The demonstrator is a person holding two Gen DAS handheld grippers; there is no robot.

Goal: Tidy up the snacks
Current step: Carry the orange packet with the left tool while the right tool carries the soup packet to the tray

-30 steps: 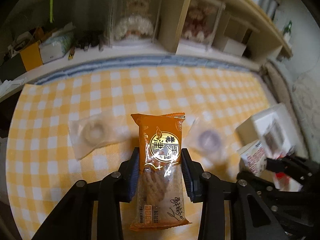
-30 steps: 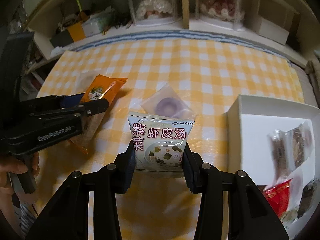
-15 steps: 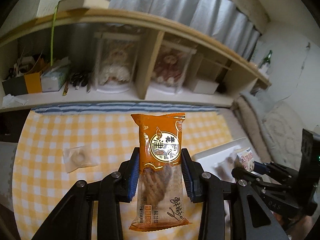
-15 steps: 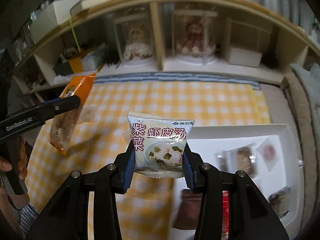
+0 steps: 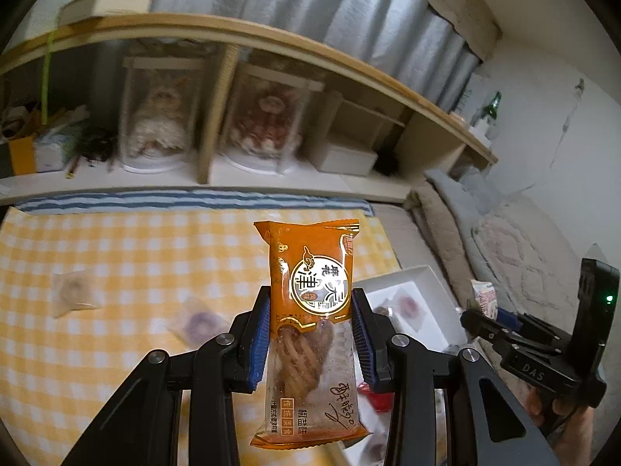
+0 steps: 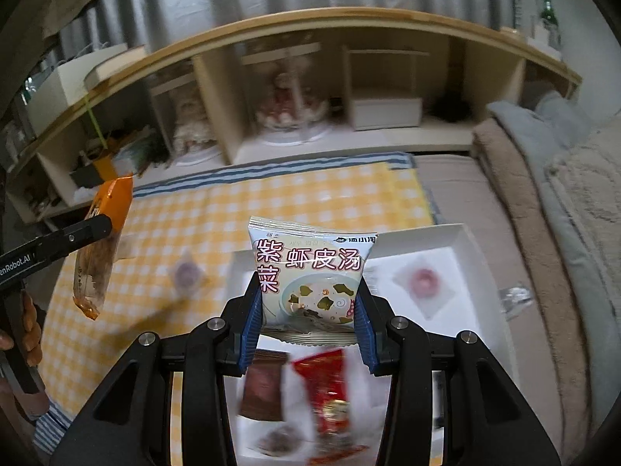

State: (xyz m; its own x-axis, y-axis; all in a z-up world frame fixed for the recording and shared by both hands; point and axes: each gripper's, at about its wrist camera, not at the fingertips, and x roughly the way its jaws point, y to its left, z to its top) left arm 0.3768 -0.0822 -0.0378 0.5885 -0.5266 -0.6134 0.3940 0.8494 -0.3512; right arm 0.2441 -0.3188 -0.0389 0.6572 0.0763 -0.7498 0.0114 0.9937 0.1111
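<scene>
- The left gripper (image 5: 310,334) has its jaws narrowed onto an orange snack packet (image 5: 310,310), the blue pads pressing both long edges.
- The packet stands upright between the jaws; its clear lower half shows twisted brown biscuits.
- The right gripper (image 6: 308,312) clamps a pale soup packet (image 6: 310,272) by its lower sides.
- Below and beyond these jaws lies a white tray (image 6: 458,233) with wrapped snacks.

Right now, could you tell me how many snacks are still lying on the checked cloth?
2 in view: a clear-wrapped pale ring snack toward the cloth's left side, and a clear-wrapped purple one nearer the white tray. Others may be hidden behind the held packets.
</scene>
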